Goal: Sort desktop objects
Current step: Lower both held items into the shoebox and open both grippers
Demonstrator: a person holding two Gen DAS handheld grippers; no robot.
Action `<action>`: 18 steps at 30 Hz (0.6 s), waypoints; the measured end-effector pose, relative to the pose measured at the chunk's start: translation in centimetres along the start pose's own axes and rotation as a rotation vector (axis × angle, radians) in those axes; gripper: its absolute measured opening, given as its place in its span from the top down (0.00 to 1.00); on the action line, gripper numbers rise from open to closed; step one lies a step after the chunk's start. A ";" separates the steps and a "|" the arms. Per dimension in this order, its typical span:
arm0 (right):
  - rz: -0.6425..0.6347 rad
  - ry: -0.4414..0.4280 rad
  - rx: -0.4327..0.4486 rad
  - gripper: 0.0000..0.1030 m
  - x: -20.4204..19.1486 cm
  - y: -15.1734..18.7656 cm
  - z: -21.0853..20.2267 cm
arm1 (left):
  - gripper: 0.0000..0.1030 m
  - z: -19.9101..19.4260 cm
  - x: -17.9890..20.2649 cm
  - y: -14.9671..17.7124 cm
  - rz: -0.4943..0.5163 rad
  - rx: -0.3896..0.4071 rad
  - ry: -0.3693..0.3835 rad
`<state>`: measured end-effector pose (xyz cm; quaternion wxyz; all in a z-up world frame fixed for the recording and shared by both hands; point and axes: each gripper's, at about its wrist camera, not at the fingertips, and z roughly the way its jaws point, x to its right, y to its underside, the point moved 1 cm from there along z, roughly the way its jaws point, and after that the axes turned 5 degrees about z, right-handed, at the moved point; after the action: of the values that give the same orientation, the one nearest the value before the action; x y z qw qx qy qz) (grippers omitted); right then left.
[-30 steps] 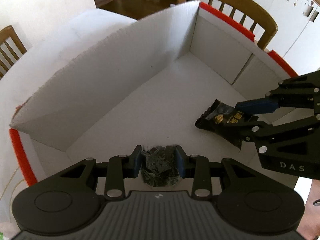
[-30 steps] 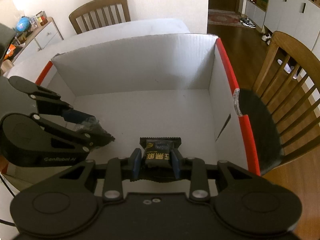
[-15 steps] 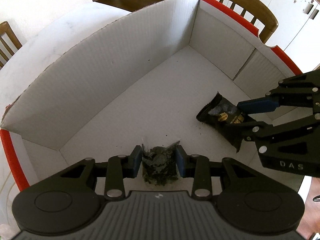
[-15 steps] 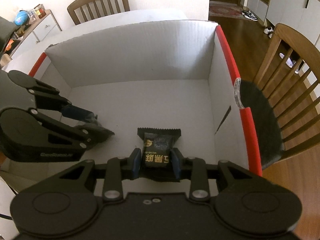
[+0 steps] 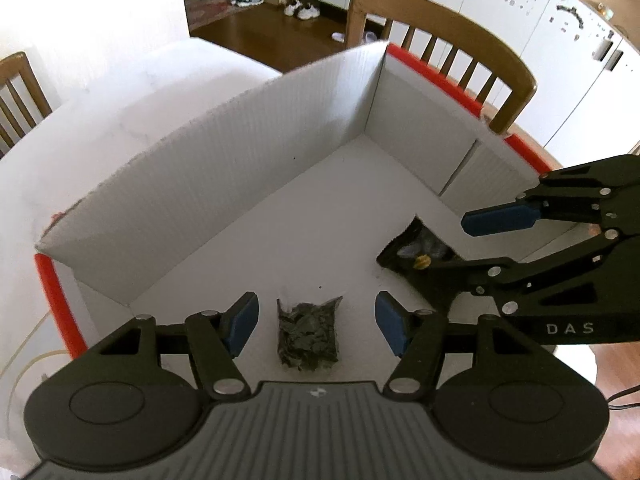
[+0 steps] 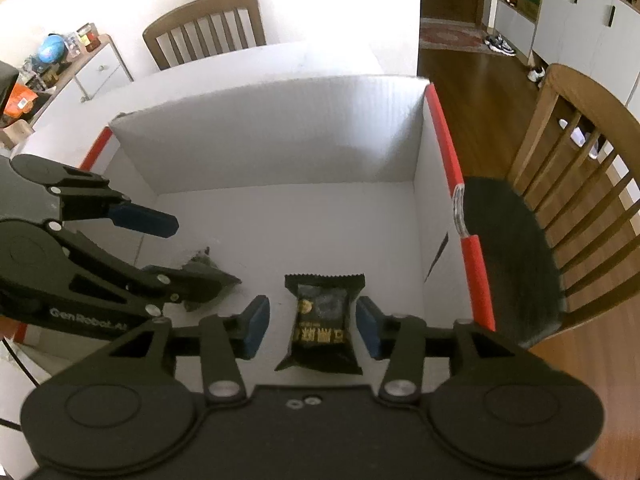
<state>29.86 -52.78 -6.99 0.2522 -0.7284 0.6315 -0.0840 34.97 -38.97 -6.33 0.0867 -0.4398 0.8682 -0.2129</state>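
Both your grippers are over the white box [image 5: 224, 208] w/ the red rim, tips pointing down into it.

Left gripper [image 5: 316, 322]: jaws are opening, blue pads wide apart. The small clear bag of dark leafy bits [image 5: 308, 334] lies flat on the box floor right between them, but no pad touches it. So it's let go, sitting in the box.

Right gripper [image 6: 310, 322]: jaws opening too, not as wide. The black snack pack [image 6: 322, 320] w/ gold print lies on the box floor between its pads, a thin gap on each side. It looks let go as well, tho the gap is small.

The 2 things sit near each other, bag just in front of your left tips, pack just in front of your right tips.

How far along: I'd say 2 things are now dropped in the box. The pics don't show the rest of the desk, so can't tell how many more are left. Next, prob lift both grippers up & out w/o dragging the packs.
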 end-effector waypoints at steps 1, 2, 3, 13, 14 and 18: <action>-0.001 -0.003 0.004 0.52 0.0 0.0 -0.2 | 0.38 -0.3 0.0 0.0 0.001 0.006 0.000; -0.003 -0.005 0.007 0.51 -0.1 0.0 -0.4 | 0.36 -0.7 0.1 0.1 0.005 0.014 -0.002; -0.003 -0.007 0.010 0.51 -0.1 0.0 -0.6 | 0.35 -1.1 0.2 0.2 0.009 0.021 -0.005; -0.012 -0.033 0.044 0.45 -1.2 0.3 -2.8 | 0.34 -4.7 -0.2 1.7 -0.001 0.093 -0.013; -0.013 -0.035 0.048 0.45 -1.3 0.3 -3.0 | 0.34 -5.0 -0.2 1.9 -0.003 0.099 -0.012; -0.017 -0.043 0.069 0.42 -1.9 0.6 -4.1 | 0.28 -6.3 0.2 2.8 0.002 0.121 -0.006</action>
<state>27.17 -52.11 -3.41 0.2902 -0.7262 0.6164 -0.0921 30.73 -35.85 -1.94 0.1158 -0.4336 0.8539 -0.2635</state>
